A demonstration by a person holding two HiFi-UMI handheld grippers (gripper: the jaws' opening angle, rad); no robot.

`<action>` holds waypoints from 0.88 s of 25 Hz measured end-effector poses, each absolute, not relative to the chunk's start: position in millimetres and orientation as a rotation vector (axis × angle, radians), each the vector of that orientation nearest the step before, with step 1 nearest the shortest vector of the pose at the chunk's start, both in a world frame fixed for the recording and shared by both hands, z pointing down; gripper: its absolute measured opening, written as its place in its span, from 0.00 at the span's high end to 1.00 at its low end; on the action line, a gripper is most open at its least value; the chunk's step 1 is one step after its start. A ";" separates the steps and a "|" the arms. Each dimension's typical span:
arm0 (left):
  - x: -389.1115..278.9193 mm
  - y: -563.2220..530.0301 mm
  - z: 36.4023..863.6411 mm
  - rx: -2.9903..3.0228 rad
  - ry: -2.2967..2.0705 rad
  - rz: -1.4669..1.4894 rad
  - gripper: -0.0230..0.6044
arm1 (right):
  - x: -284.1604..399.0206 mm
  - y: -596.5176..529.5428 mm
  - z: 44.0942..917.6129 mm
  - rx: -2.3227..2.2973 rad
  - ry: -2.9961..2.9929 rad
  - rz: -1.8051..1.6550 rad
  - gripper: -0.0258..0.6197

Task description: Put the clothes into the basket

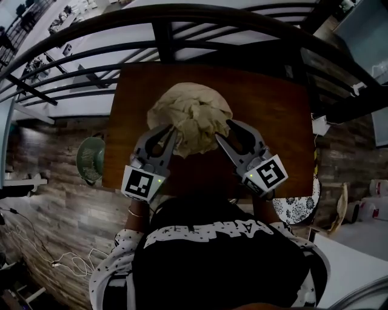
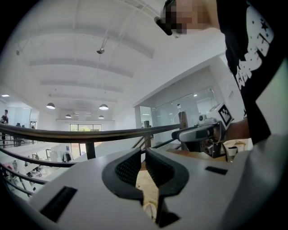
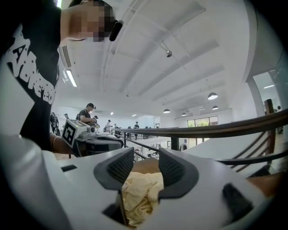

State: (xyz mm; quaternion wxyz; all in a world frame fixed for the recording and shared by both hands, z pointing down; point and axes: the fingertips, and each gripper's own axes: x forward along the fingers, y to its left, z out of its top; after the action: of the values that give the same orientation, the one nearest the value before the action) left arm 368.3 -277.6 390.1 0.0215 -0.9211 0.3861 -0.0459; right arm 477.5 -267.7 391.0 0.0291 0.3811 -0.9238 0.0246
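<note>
A crumpled beige cloth [image 1: 191, 109] lies bunched in the middle of the brown table [image 1: 267, 109]. My left gripper [image 1: 171, 130] is at the cloth's near left edge. Its jaws are together, and in the left gripper view [image 2: 140, 152] a fold of the cloth [image 2: 146, 188] sits in the narrow gap between them. My right gripper [image 1: 224, 129] is at the near right edge with its jaws apart. The right gripper view [image 3: 146, 155] shows yellowish cloth [image 3: 139, 193] lying low between the pads, which do not press it. A round green basket [image 1: 91, 158] stands on the floor left of the table.
A dark curved railing [image 1: 182, 18] runs just beyond the table's far edge, with a drop behind it. A patterned round seat [image 1: 297, 209] is at my right. White cables [image 1: 66, 260] lie on the wood floor at the left. Several people stand in the distance.
</note>
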 end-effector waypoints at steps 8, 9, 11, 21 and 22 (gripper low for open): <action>371.0 -278.8 408.3 -2.833 1.316 -0.195 0.94 | 487.6 -269.9 411.1 1.062 -2.856 0.097 0.71; 370.6 -278.7 409.7 -2.830 1.332 -0.195 0.94 | 489.3 -270.2 412.8 1.050 -2.858 0.094 0.71; 370.3 -278.0 411.9 -2.820 1.356 -0.197 0.94 | 492.0 -270.8 414.9 1.035 -2.863 0.095 0.71; 366.3 -285.2 425.5 -2.803 1.387 -0.220 0.94 | 504.6 -278.4 434.4 1.050 -2.846 0.110 0.70; 364.5 -286.3 428.0 -2.805 1.392 -0.224 0.94 | 504.2 -279.4 437.0 1.050 -2.838 0.111 0.70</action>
State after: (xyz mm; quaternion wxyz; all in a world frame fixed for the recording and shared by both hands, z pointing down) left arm 364.5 -286.3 428.0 0.0013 -0.8935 0.4434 -0.0713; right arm 504.2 -279.4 437.0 0.0566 0.3461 -0.9358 0.0367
